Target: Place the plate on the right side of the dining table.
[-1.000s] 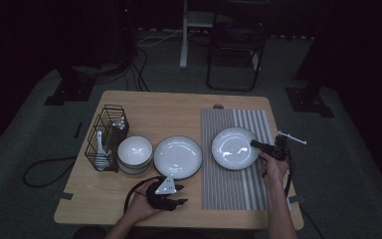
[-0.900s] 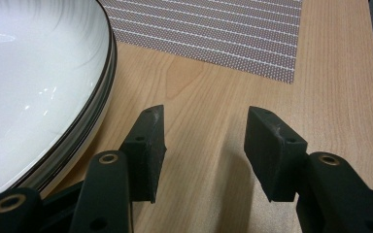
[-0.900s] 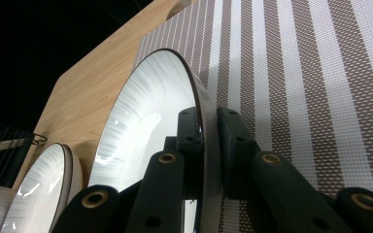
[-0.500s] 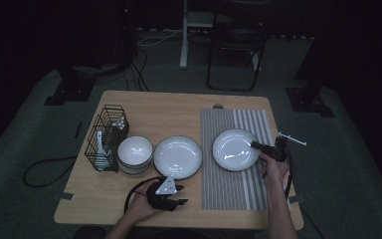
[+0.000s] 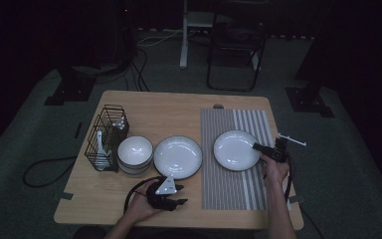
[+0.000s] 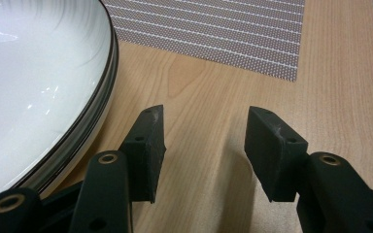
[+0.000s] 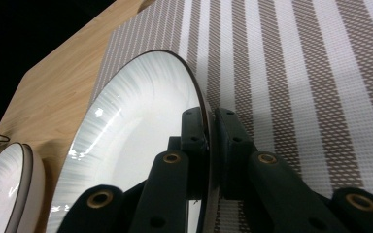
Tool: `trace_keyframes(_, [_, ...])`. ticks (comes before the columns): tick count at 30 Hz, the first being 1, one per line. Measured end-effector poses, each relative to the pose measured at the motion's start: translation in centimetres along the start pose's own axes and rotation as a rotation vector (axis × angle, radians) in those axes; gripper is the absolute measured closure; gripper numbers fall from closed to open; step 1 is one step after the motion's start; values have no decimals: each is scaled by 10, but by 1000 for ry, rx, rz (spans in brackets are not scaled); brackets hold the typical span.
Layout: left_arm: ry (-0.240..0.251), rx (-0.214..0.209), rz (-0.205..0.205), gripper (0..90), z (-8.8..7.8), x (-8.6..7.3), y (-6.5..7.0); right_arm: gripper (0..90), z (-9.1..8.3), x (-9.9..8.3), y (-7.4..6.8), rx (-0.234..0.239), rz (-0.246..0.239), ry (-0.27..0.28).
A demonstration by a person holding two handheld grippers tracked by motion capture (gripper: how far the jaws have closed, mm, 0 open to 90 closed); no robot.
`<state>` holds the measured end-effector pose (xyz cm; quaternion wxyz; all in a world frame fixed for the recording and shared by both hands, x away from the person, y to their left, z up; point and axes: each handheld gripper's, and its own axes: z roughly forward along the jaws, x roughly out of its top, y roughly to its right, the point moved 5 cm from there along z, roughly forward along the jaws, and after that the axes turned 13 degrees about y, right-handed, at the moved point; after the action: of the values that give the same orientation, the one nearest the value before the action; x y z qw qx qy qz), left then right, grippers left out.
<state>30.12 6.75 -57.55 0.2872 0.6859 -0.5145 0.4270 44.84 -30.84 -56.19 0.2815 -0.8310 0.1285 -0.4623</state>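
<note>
The right tongs (image 7: 209,145) were clamped on the rim of a white plate (image 5: 237,150), one jaw inside the rim and one outside; their jaws had just been closing on that rim. The plate lay on the striped placemat (image 5: 236,189) toward the right edge of the table (image 5: 179,107), and the right gripper view showed its rim lifted a little from the mat at the gripped side. The left tongs (image 6: 201,141) rested near the front edge of the table with their jaws apart and nothing between them, just beside a second white plate (image 5: 177,156) at the table's middle. A stack of bowls (image 5: 135,154) sat to the left of that plate, next to a black wire rack (image 5: 105,137) near the left edge.
</note>
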Motion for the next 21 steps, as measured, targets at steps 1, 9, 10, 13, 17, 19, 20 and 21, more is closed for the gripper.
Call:
trace_keyframes(1, [0,0,0,501,0,0,0,839,0,0,1,-4,1,-2])
trace_keyframes(9, [1,6,-6,497,-1,0,-2,840,-2,-2,2,-42,-43,3])
trace_keyframes(10, [1,7,-7,497,-2,0,-3,840,-2,-3,2,-49,-51,2])
trace_keyframes(13, [4,10,-9,497,-2,0,-3,839,-2,-4,4,-61,-59,-1])
trace_keyframes(17, [0,12,-6,497,-2,0,-3,838,-2,-5,5,-91,-78,2])
trace_keyframes(19, [-1,12,-5,497,-2,0,-3,845,-4,-3,6,-92,-76,14])
trace_keyframes(20, [-1,12,-5,497,-2,0,-3,845,-4,-3,6,-92,-76,14])
trace_keyframes(21, [-3,13,-5,497,-1,0,-3,854,-7,0,6,-90,-69,27])
